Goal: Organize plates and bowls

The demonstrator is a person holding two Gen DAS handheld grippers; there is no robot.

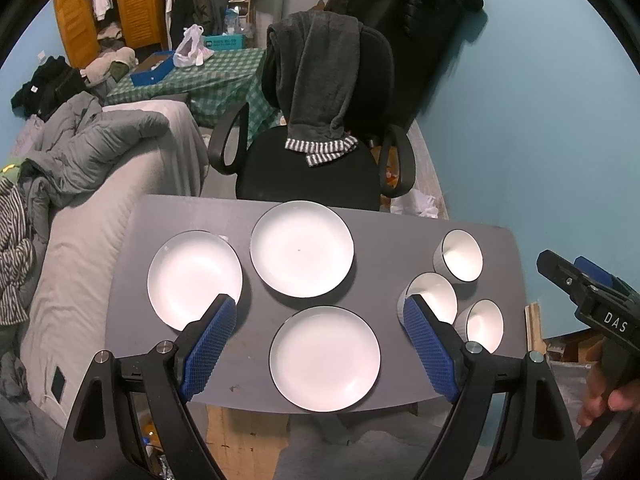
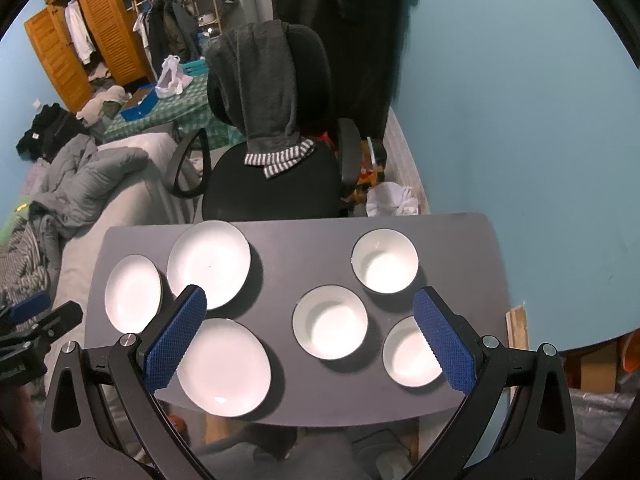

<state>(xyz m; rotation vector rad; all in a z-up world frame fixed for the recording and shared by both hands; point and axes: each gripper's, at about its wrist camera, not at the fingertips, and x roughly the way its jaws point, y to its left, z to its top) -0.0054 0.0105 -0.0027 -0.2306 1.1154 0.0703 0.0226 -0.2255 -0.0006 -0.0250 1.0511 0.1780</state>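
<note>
1. Crockery on the dark grey rectangular tabletop (image 2: 280,248): 3 flat white round plates with dark rims on its left half, namely the far plate (image 2: 209,263), the left plate (image 2: 133,293) and the near plate (image 2: 224,366); 3 white round bowls with dark outer walls on its right half, namely the far bowl (image 2: 385,261), the middle bowl (image 2: 330,322) and the near bowl (image 2: 410,354). All 6 lie apart, none stacked.
2. Left gripper (image 1: 320,312), black frame with blue textured pads: jaws wide apart, holding nothing, hovering above the near edge over the plates.
3. Right gripper (image 2: 310,304), same build: jaws wide apart, empty, hovering over the bowls.
4. Progress, as a judgement: sorting not yet begun; stacking like with like looks the likely step.
5. Risks: the near plate sits close to the front edge, so a sideways nudge could push it off; a thin glazed rim could slip from the pads if gripped shallowly; the middle and near bowls stand near each other, so a jaw lowered between them could knock one.
6. View differences: the left wrist view shows the bowls obliquely, revealing their outer walls; the right wrist view looks into them, confirming they are empty. Each view catches the other gripper at its margin.
7. Surroundings: black office chair (image 1: 308,168) draped with a grey garment beyond the tabletop; grey bed (image 1: 100,200) to the left.
</note>
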